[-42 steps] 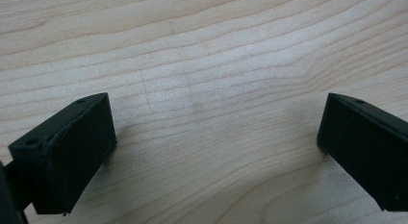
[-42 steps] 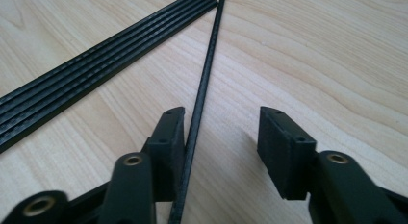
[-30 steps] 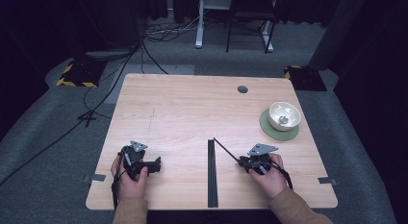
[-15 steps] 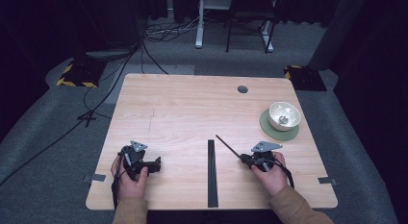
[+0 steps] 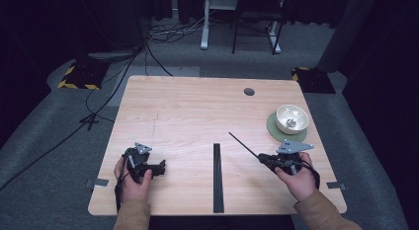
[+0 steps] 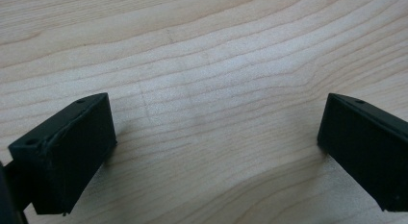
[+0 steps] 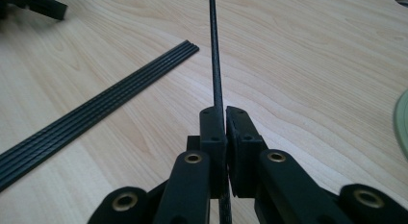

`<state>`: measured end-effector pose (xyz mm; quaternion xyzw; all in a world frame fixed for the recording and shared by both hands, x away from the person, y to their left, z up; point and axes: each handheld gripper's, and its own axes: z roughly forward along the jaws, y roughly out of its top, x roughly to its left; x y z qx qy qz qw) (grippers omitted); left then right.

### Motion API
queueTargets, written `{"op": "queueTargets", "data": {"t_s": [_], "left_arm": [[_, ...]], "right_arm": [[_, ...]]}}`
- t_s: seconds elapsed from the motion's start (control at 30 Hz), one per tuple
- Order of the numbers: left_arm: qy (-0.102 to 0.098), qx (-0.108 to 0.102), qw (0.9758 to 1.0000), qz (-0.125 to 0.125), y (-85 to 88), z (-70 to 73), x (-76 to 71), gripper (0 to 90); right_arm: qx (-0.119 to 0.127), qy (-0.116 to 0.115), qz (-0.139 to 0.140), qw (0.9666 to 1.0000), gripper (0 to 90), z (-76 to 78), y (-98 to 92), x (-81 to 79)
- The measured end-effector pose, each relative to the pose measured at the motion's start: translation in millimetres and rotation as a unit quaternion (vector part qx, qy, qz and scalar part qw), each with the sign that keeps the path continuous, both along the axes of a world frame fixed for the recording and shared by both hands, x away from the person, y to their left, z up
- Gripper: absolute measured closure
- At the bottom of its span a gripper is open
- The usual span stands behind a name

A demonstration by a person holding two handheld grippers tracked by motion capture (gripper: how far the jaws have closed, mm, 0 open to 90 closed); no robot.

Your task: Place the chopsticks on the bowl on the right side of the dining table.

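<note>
Right gripper (image 5: pixel 264 160), black two-jaw tool with a grey three-cornered plate on top, is clamped on one thin black straight rod (image 5: pixel 243 145). In the right gripper view the rod (image 7: pixel 215 51) runs straight out from between the pinched jaws, which have just been closing on it, and its tail end sticks out behind them. From the high view the rod slants away from the jaws toward the table's middle, its far tip off the light wooden tabletop (image 5: pixel 197 111).

The flat row of remaining thin black rods (image 5: pixel 218 175) lies on the table to this gripper's left, near but not touching. A cream round bowl (image 5: pixel 292 118) on a grey-green round mat (image 5: pixel 273 130) sits just beyond the right gripper.

Left gripper (image 5: pixel 155 169), same black build, rests low on the wood, well apart from the rod row. Left gripper view: jaws spread wide, nothing between them, bare wood grain.
</note>
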<state>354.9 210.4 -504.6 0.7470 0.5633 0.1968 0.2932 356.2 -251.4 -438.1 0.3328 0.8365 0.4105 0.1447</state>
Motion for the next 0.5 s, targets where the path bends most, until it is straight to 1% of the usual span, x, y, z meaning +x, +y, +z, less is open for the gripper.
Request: {"op": "queueTargets", "data": {"t_s": [0.03, 0.07, 0.1, 0.13, 0.2, 0.23, 0.3, 0.33, 0.4, 0.43, 0.5], "left_arm": [[0.0, 0.0, 1.0, 0.0, 0.0, 0.0, 0.0, 0.0], [0.0, 0.0, 1.0, 0.0, -0.1, 0.0, 0.0, 0.0], [0.0, 0.0, 1.0, 0.0, -0.1, 0.0, 0.0, 0.0], [0.0, 0.0, 1.0, 0.0, 0.0, 0.0, 0.0, 0.0], [0.0, 0.0, 1.0, 0.0, 0.0, 0.0, 0.0, 0.0], [0.0, 0.0, 1.0, 0.0, 0.0, 0.0, 0.0, 0.0], [0.0, 0.0, 1.0, 0.0, -0.1, 0.0, 0.0, 0.0], [0.0, 0.0, 1.0, 0.0, 0.0, 0.0, 0.0, 0.0], [0.001, 0.0, 1.0, 0.001, 0.0, 0.0, 0.1, 0.0], [0.0, 0.001, 1.0, 0.0, 0.1, 0.0, 0.4, 0.0], [0.0, 0.001, 1.0, 0.0, 0.1, 0.0, 0.3, 0.0]], "right_arm": [[0.0, 0.0, 0.0, 1.0, 86.8, 0.0, 0.0, 0.0], [0.005, 0.0, 0.006, 1.0, 86.9, 6.1, -4.0, -1.7], [0.005, 0.0, 0.006, 1.0, 86.9, 6.1, -4.0, -1.7], [0.009, -0.003, 0.009, 0.9999, 86.9, 13.0, -7.6, -4.1], [0.008, -0.006, 0.012, 0.9999, 86.8, 18.6, -9.9, -5.7], [0.008, -0.006, 0.012, 0.9999, 86.8, 18.6, -9.9, -5.7], [0.005, -0.012, 0.015, 0.9998, 86.9, 26.8, -13.7, -7.2], [0.008, -0.011, 0.019, 0.9997, 86.9, 30.8, -16.0, -7.3], [0.024, 0.002, 0.032, 0.9992, 86.9, 37.0, -20.7, -5.5], [0.03, 0.004, 0.033, 0.999, 86.9, 40.7, -23.1, -4.8], [0.026, -0.004, 0.031, 0.9992, 86.8, 46.5, -26.5, -4.0]]}}
